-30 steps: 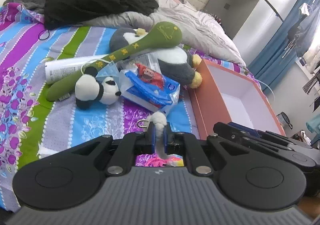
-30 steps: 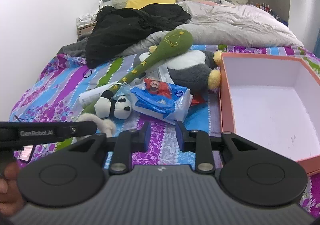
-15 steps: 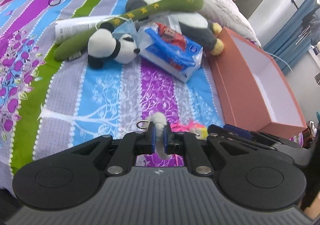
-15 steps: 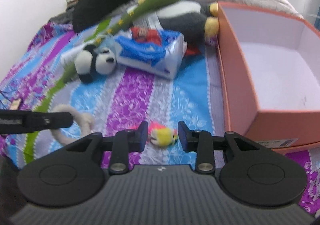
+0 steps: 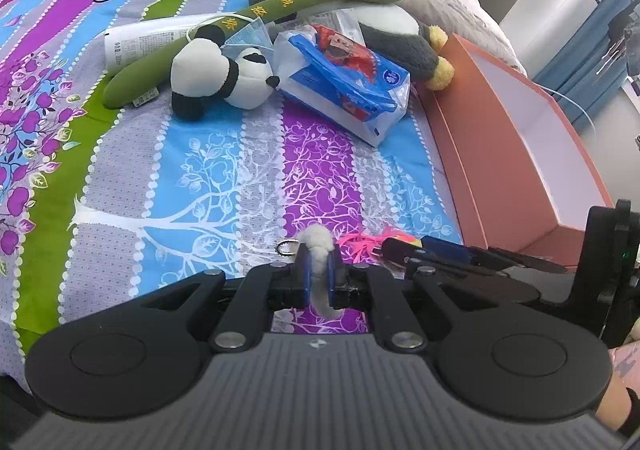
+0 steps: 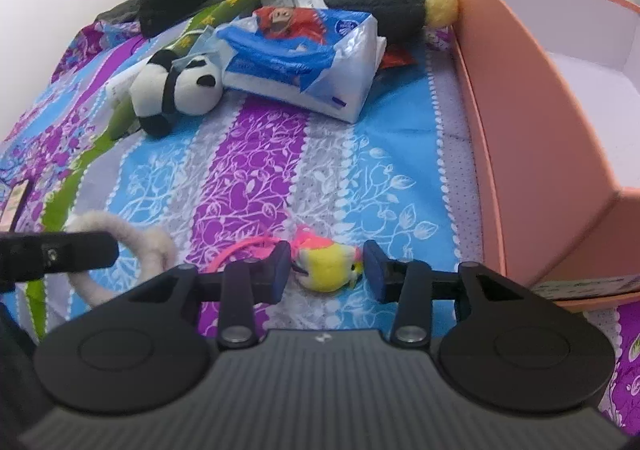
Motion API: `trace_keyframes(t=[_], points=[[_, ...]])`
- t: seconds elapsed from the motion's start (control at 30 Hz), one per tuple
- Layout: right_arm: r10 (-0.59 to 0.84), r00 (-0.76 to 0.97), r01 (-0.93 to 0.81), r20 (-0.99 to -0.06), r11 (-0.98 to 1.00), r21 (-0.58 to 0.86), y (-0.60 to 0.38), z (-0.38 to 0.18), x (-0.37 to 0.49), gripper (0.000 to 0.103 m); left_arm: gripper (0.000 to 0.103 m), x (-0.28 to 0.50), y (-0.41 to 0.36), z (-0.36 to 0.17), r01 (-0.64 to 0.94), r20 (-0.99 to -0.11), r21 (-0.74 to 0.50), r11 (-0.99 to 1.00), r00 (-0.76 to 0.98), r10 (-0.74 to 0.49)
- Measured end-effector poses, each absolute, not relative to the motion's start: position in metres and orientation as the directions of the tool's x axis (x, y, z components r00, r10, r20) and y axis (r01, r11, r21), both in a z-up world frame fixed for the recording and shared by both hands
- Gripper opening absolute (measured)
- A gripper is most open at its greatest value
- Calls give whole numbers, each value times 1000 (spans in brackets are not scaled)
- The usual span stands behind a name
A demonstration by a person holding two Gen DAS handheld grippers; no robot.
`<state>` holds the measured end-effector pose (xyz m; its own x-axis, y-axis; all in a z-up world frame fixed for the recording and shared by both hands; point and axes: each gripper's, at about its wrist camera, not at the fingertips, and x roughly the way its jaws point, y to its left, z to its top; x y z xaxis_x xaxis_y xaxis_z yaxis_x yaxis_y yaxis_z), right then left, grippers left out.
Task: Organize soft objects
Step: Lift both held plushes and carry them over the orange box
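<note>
Left: the left gripper (image 5: 319,282) stays clamped on a white fuzzy loop (image 6: 120,250), lowered since a second ago to just above the bedspread (image 5: 200,178). Centre: the right gripper (image 6: 326,270) has come down over the small yellow bird (image 6: 330,266); its jaws are opening and flank the toy without pressing it. Behind lie the panda (image 5: 220,78), tissue pack (image 5: 344,82) and green plush (image 5: 256,10). Right: the box (image 6: 520,130) stands empty. Judgement: a grasp on the bird comes next, then both items go boxward.
</note>
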<state>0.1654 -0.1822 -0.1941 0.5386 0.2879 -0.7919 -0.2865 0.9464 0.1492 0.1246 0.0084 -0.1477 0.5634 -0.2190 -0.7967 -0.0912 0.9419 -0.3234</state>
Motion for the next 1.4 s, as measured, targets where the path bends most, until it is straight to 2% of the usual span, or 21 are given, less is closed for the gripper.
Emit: trace_keyframes(t=[0.2,0.8,1.03,1.4], points=[[296,543,-286,-786,945,159,-185,-192,163,40,9,126,4,-145,-83,-796,-317,945,565,-218],[333,596,-323,-731,932,161,-187,-136,150,39,9,133,-2,-109,-34,-756,-303,952,617,-219],[341,639,-323,-690,933,162,-194,-100,150,39,9,141,-12,-80,15,-723,-286,958,653,-226],[319,761,-299,-564,945,131,-227,-21,166,39,9,168,-48,-3,145,-622,-259,955,731,-280]])
